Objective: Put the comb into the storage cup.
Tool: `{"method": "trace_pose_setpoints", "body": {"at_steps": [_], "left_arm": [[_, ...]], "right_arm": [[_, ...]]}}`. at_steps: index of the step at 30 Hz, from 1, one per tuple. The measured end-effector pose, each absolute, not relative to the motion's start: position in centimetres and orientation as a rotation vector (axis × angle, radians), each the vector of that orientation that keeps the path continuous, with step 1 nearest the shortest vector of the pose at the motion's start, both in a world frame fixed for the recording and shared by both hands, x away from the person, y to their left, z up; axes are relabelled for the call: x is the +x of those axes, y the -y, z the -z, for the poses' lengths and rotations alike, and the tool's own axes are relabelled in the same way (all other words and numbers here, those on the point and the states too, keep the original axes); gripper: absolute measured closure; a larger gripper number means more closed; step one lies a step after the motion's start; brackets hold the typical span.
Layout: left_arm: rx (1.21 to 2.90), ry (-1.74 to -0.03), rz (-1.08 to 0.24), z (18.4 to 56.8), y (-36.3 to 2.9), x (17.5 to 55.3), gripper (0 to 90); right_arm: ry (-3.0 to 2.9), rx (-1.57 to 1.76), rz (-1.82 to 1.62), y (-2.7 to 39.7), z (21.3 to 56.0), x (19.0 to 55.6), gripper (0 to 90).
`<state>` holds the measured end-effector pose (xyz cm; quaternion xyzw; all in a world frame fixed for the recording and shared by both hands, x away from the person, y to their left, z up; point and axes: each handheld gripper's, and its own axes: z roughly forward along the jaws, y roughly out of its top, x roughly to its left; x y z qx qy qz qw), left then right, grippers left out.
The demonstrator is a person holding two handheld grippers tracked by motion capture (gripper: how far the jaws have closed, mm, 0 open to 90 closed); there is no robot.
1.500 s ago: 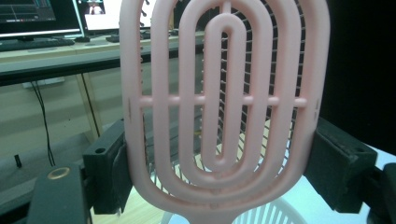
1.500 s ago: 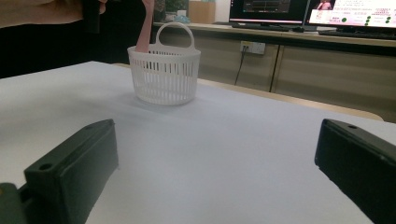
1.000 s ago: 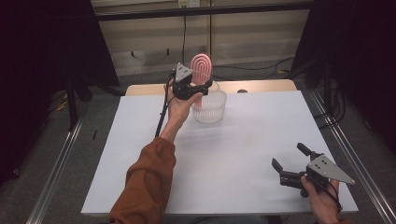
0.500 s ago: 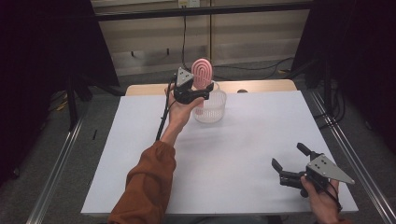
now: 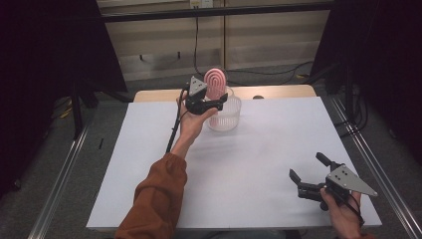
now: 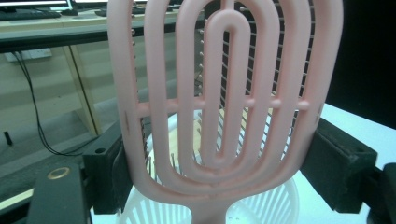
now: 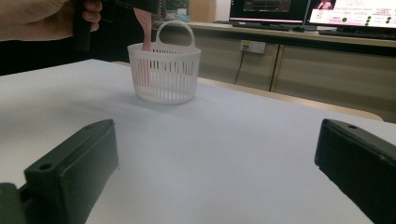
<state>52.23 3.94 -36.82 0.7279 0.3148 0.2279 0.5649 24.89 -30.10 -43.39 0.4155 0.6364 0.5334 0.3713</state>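
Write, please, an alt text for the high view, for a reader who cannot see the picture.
The left gripper, at the far side of a white table, holds a pink hairbrush upright over a small white basket. The right gripper rests open near the table's front right corner, holding nothing.

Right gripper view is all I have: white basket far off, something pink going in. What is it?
Observer: A pink hairbrush with a vented, looped head, seen close in the left gripper view.
Operator: Is it gripped?
Observer: Yes, the left gripper has its jaws clamped on both edges of the brush head.
Operator: Where's the handle?
Observer: It points down into the basket, head upright above the rim.
Operator: My gripper?
Observer: The right gripper sits open at the table's near right corner, holding nothing.
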Motion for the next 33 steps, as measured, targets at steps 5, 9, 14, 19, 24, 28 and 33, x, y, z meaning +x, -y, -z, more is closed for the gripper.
{"method": "trace_pose_setpoints", "body": {"at_steps": [5,9,14,19,24,28,33], "left_arm": [[1.725,-0.748,-0.553,37.2,-4.0,52.2,19.7],[1.726,-0.756,-0.546,37.8,-4.5,52.2,19.7],[1.726,-0.758,-0.530,37.7,-5.1,52.1,19.7],[1.755,-0.744,-0.525,37.3,-5.6,51.9,19.5],[1.790,-0.754,-0.525,37.1,-6.3,51.9,19.3],[1.800,-0.783,-0.515,37.7,-7.1,52.0,19.1],[1.793,-0.817,-0.480,37.6,-8.1,52.4,19.1]], "right_arm": [[-1.632,1.063,-1.368,30.1,43.4,24.9,0.0],[-1.635,1.065,-1.367,30.1,43.4,24.9,0.0],[-1.636,1.067,-1.362,30.1,43.5,25.0,0.0],[-1.634,1.068,-1.362,30.1,43.4,25.0,0.0],[-1.633,1.064,-1.362,30.1,43.4,25.0,0.0],[-1.634,1.064,-1.363,30.1,43.5,25.0,0.0],[-1.634,1.068,-1.360,30.1,43.5,25.0,0.0]]}}
